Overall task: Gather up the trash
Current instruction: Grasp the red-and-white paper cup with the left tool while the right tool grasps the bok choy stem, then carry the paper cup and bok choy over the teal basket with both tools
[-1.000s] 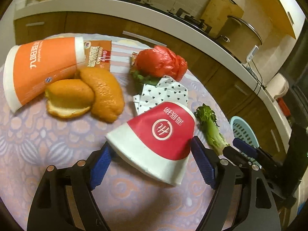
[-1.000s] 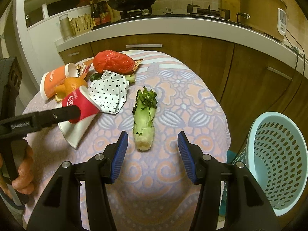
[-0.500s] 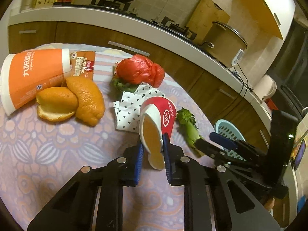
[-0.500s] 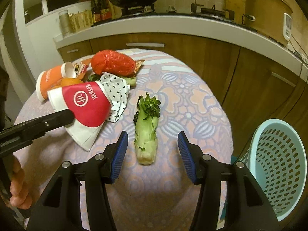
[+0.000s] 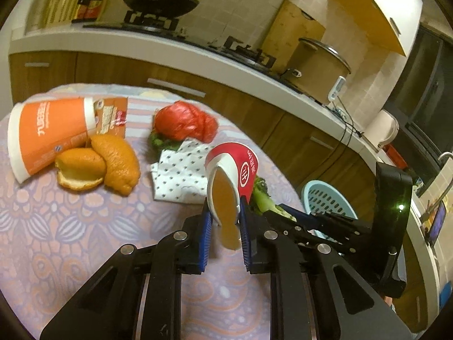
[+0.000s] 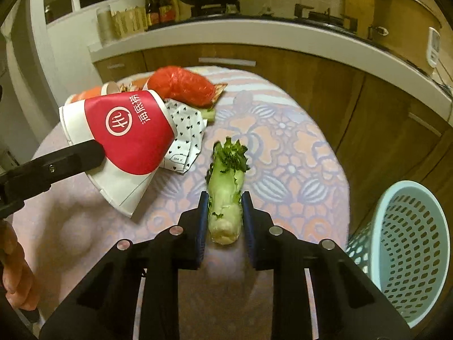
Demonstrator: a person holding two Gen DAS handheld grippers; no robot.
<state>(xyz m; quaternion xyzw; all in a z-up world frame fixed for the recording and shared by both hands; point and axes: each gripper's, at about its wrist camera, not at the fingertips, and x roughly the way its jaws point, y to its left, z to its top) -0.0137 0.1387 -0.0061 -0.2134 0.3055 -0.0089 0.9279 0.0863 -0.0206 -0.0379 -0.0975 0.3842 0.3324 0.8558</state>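
Here left tool (image 5: 225,221) pinches red cup (image 5: 232,181); only right view shows right tool (image 6: 225,212) clamping vegetable stalk (image 6: 226,192).

The near part of the table (image 6: 297,170), lower centre of the right view, lies bare, and so does its right side up to the edge. The basket (image 6: 410,249) stands open-topped at lower right, beside that edge. Upper left is crowded: red bag (image 6: 181,85), dotted paper (image 6: 188,130) and orange cup (image 5: 48,133) touch or overlap, peels (image 5: 99,164) against the cup. The red cup (image 6: 127,138) blocks the left of the stalk (image 6: 226,187).
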